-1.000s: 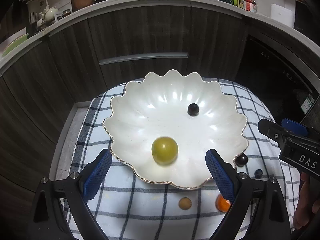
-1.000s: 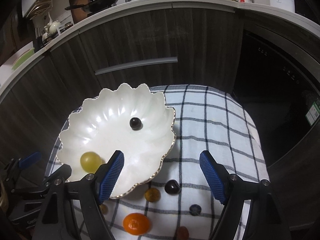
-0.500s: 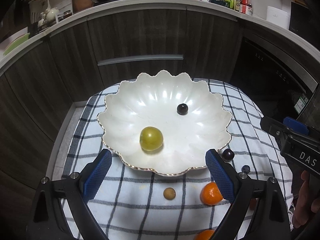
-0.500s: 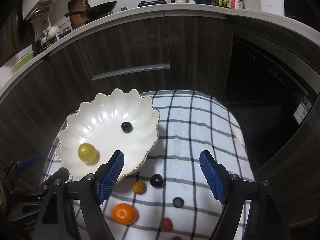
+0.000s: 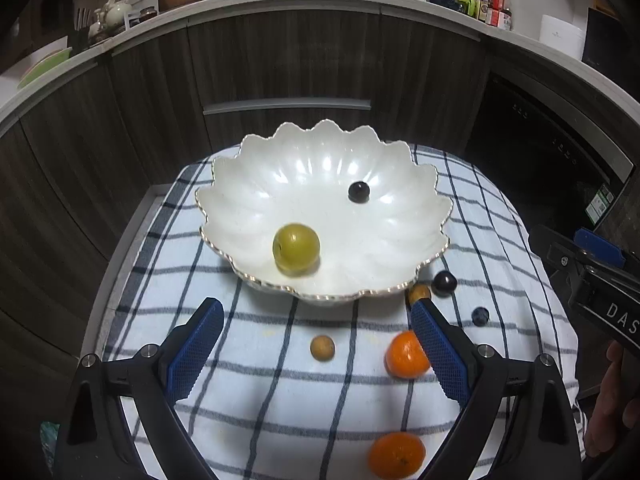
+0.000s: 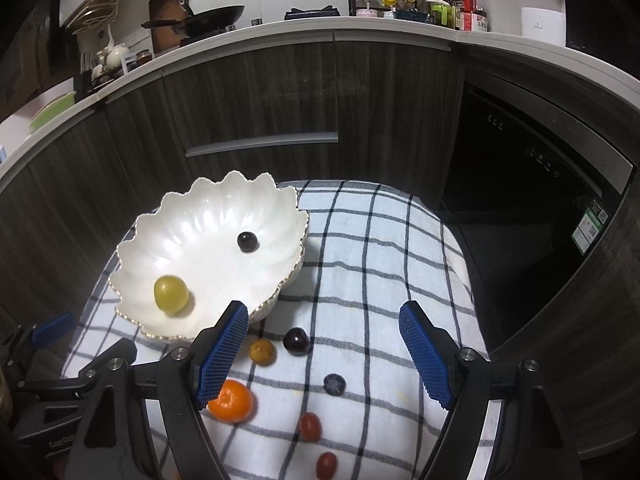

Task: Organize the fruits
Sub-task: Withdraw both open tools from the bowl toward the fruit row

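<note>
Both the left gripper (image 5: 314,354) and right gripper (image 6: 324,356) are hovering open and empty, selecting another fruit near the bowl (image 5: 424,240); next requires descending onto one.

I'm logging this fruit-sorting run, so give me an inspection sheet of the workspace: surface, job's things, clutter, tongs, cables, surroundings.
Surface: checked cloth covers the top.
Job's things: white scalloped bowl holds a green fruit and a dark berry. Loose on the cloth: two oranges, two small brown fruits, dark cherry, blueberry, two red tomatoes.
Clutter: nothing seen.
Tongs: left tongs open, empty; right tongs open, empty.
Cables: nothing seen.
Surroundings: dark cabinets, counter with wok and bottles.
</note>
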